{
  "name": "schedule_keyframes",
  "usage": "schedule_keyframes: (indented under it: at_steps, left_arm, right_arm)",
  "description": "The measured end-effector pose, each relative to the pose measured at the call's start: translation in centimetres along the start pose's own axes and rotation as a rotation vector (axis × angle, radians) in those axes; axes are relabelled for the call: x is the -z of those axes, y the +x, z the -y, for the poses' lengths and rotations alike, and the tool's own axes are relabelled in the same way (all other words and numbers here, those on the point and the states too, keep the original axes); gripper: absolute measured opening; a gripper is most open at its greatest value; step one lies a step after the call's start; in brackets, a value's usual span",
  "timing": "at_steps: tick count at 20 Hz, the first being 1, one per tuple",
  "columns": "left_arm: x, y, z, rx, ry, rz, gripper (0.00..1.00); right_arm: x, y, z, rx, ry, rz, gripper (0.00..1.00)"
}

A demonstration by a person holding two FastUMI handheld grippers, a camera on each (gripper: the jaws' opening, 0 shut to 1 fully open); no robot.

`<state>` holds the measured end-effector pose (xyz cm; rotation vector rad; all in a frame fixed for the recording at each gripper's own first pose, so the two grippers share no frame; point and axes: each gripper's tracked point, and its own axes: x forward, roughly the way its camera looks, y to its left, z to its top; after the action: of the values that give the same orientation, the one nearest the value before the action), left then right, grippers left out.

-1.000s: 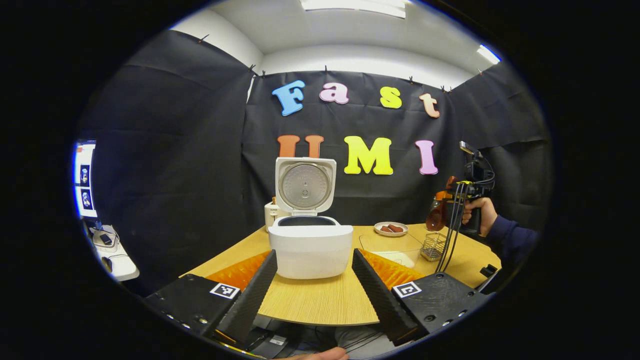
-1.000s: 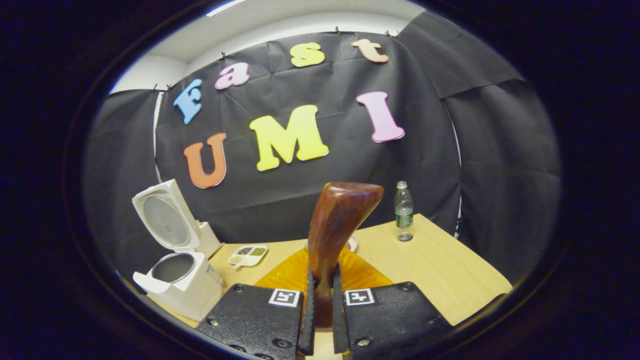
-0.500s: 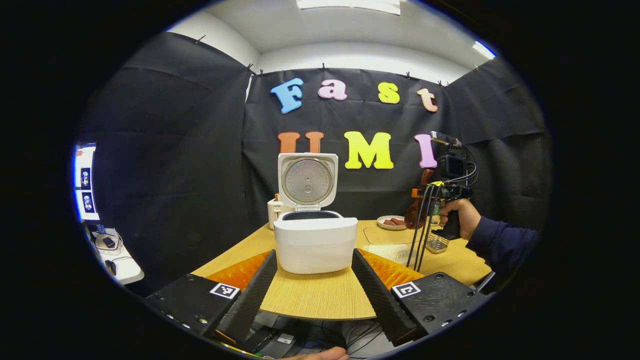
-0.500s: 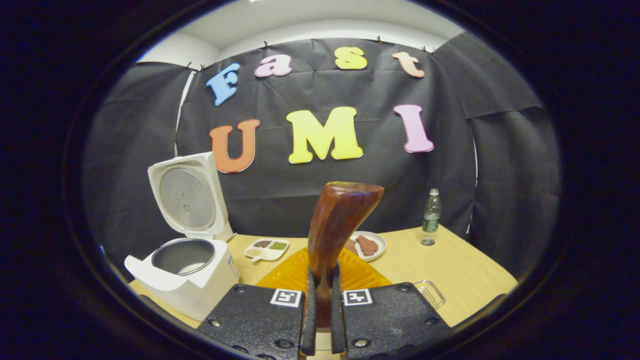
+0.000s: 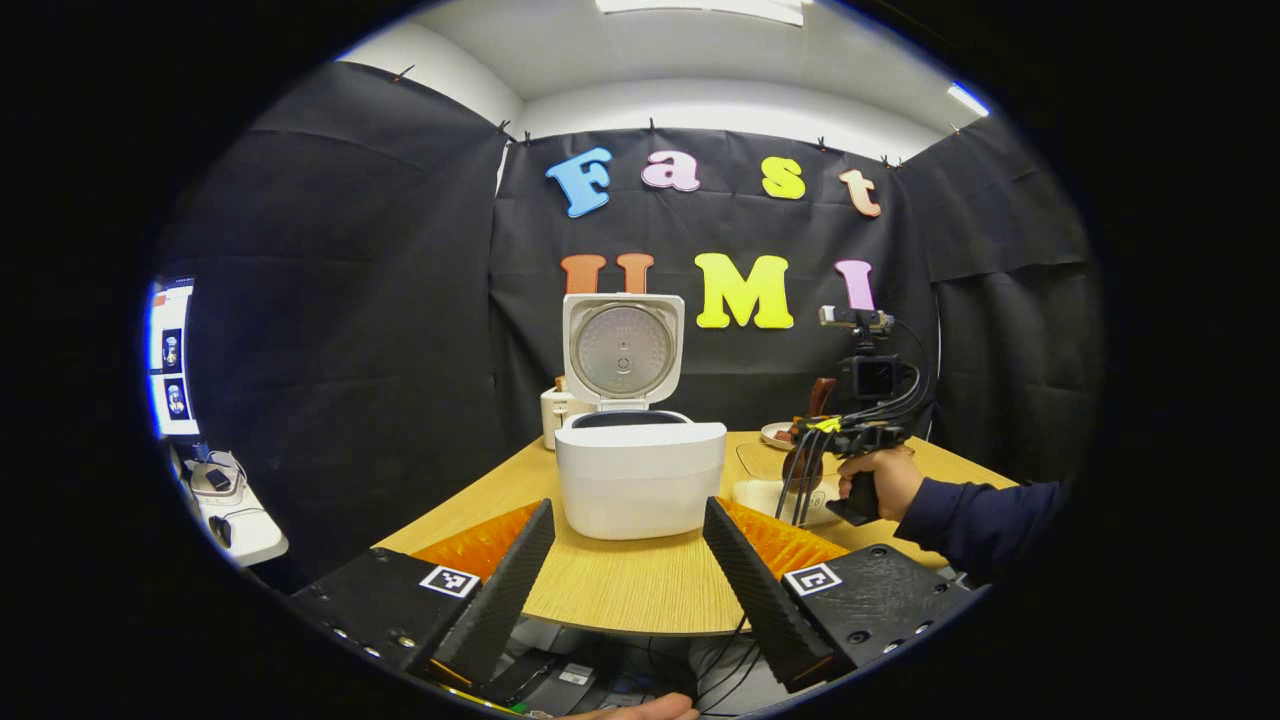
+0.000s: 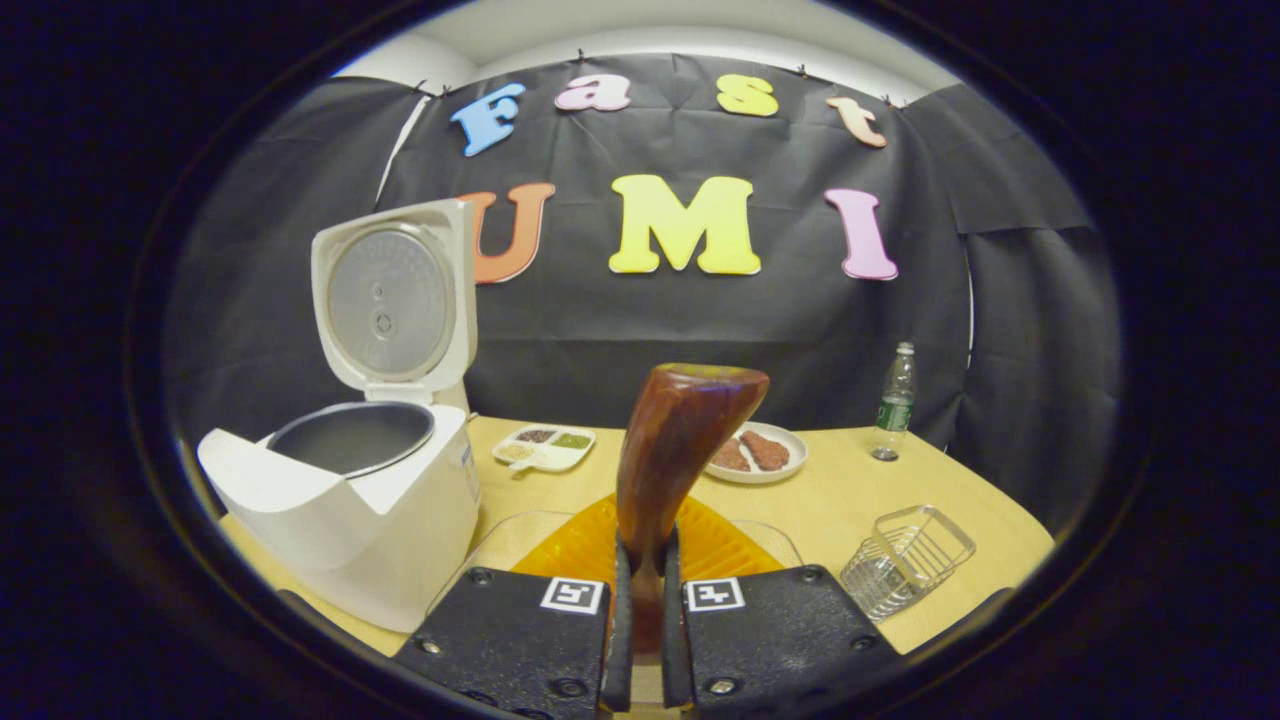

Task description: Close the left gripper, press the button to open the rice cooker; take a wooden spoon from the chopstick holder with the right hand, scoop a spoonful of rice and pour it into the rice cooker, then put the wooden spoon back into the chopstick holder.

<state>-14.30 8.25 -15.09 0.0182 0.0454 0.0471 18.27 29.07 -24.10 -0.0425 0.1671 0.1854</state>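
The white rice cooker (image 5: 640, 480) stands on the table with its lid (image 5: 622, 350) raised and its dark pot showing. My left gripper (image 5: 628, 510) is open in front of it, holding nothing. To the cooker's right, a hand holds my right gripper (image 5: 815, 440) low over a clear rice container (image 5: 765, 492). In the right gripper view, my right gripper (image 6: 645, 560) is shut on the handle of the brown wooden spoon (image 6: 685, 440), whose bowl points up. The cooker (image 6: 350, 500) lies to its left. The wire chopstick holder (image 6: 905, 560) lies tipped at the right.
A plate of meat (image 6: 755, 455), a divided dish (image 6: 545, 447) and a water bottle (image 6: 893, 400) sit toward the back of the wooden table (image 6: 850, 500). The clear container's rim (image 6: 510, 530) lies just below the right gripper. A side desk (image 5: 225, 510) stands at far left.
The right gripper, still holding the spoon, has come down and moved left toward the cooker and the clear container. The left gripper has barely shifted.
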Motion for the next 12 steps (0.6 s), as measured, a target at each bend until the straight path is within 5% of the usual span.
schedule_keyframes:
  at_steps: [6,12]
  left_arm:
    - [0.1,-0.3,-0.3,0.0,0.009,0.001,0.95]
    - [0.4,0.0,-0.5,0.003,0.014,-0.008,0.95]
  right_arm:
    - [2.3,1.5,-0.9,0.047,-0.062,-0.03,0.17]
    - [3.0,0.3,-5.3,-0.124,0.009,-0.088,0.17]
